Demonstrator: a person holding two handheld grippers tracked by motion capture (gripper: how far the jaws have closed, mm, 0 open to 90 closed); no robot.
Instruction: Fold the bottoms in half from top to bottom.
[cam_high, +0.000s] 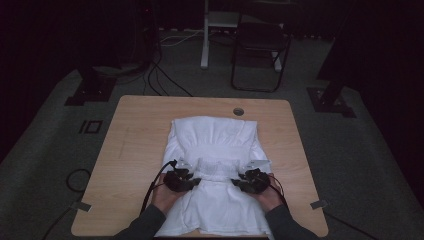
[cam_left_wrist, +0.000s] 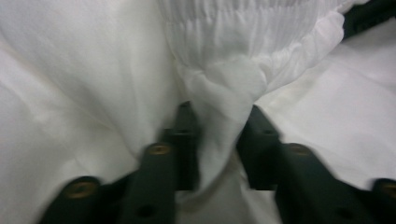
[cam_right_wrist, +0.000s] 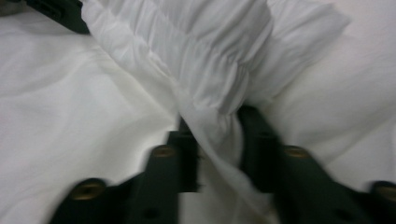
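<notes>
Roughly centred on the wooden table (cam_high: 135, 145), lying flat: white garment (cam_high: 215, 137), long axis running from near edge to far edge, a gathered elastic band (cam_high: 219, 169) folded across its middle, running left to right. Starting left: left gripper (cam_high: 192, 181) sitting at the band's left end, jaws parted, a pinch of cloth (cam_left_wrist: 219, 112) standing between them, pads looking slack on it rather than pressing. Moving right: right gripper (cam_high: 239, 182) mirroring at the band's right end, jaws likewise apart, ruffled fold (cam_right_wrist: 210, 116) lying in the gap, not clamped. Both hands equally near, one per end, band stretching straight between. Judging next: either pulling clear toward the near edge or re-pinching; band's crosswise line deciding it.
</notes>
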